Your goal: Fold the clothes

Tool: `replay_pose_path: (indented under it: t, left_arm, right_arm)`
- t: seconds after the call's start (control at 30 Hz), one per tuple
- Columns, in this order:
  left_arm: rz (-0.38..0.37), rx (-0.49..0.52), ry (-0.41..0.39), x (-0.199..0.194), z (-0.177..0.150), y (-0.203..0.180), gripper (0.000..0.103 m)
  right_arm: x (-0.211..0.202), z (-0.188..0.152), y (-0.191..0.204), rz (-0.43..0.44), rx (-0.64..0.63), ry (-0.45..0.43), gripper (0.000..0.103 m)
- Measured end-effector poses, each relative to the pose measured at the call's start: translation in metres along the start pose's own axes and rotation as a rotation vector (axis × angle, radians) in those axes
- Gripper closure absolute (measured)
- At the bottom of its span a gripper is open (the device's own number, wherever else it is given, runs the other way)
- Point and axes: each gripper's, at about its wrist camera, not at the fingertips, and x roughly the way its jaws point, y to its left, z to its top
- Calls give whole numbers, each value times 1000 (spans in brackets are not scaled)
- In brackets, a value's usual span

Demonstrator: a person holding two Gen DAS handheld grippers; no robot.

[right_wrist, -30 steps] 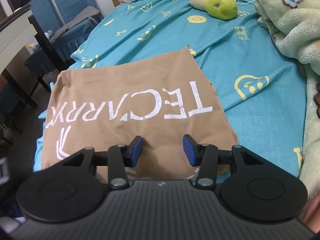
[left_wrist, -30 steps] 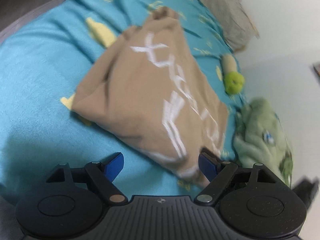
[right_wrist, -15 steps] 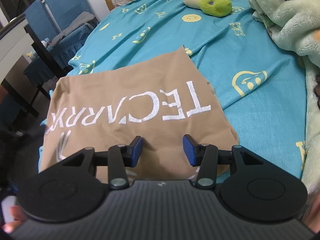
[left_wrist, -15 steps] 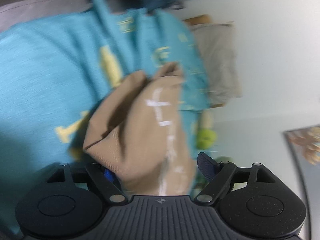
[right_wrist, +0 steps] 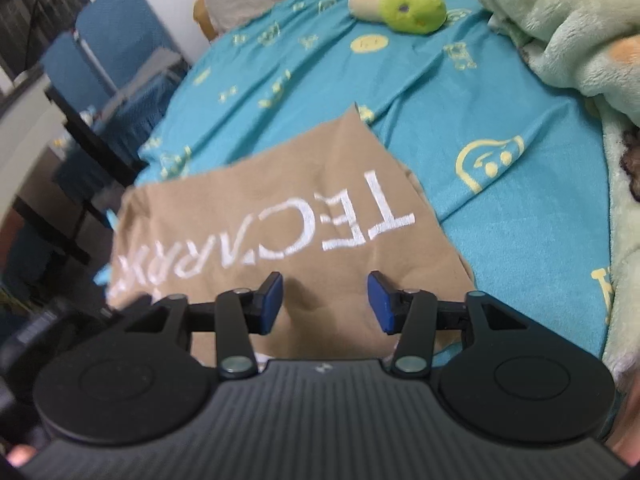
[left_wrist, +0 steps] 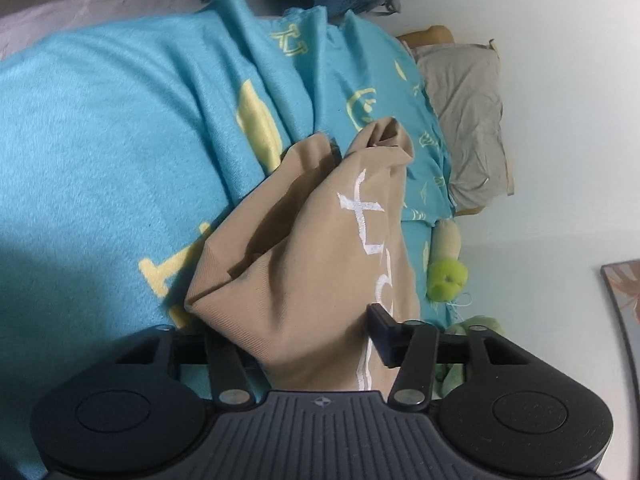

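Garment: tan folded garment (right_wrist: 280,216) lying on the teal bedspread (right_wrist: 500,128) near the bed's edge, one end gathered up toward the left gripper.
Lettering: white embroidered capitals across the garment — "TEC" reads clearly in the right wrist view; the following letters look like "ARRY" but are blurred and run off the fold. In the left wrist view only fragments of white strokes show on the bunched cloth (left_wrist: 312,264), not readable.
Bedspread print: pale yellow smiley faces and letter-like motifs; none legible as words.
Left gripper (left_wrist: 300,340): jaws have just been closing, with a thick bunch of the tan cloth between them; the cloth covers the left pad and the right finger (left_wrist: 380,332) sits against it — clamped on the garment.
Right gripper (right_wrist: 325,302): jaws have just been opening and stand apart above the garment's near edge (blue pads clear of the cloth).
Right wrist view only: green plush blanket (right_wrist: 560,20) along the right side, blue chairs (right_wrist: 112,52) beside the bed.
Both views: green-and-cream plush toy (right_wrist: 404,0), grey pillow (left_wrist: 468,120) at the head.
Left wrist view only: framed picture edge (left_wrist: 624,300) on the white wall.
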Motion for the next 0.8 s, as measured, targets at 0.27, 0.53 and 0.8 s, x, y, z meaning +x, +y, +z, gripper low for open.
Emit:
replay_pose_path:
  t: [0.27,0.53,0.8]
  left_arm:
    - [-34,21,-22,-10,-4,-4,68]
    - [-115,46,-53,-17,-4,-16,80]
    - [-219,29,-76,-23,-6,-25,83]
  right_arm:
    - [-11,-11,-4,409,284,75,0]
    - [50,-49,-11,548,633,321,0]
    - [36,-52,-66,410,905,60,22]
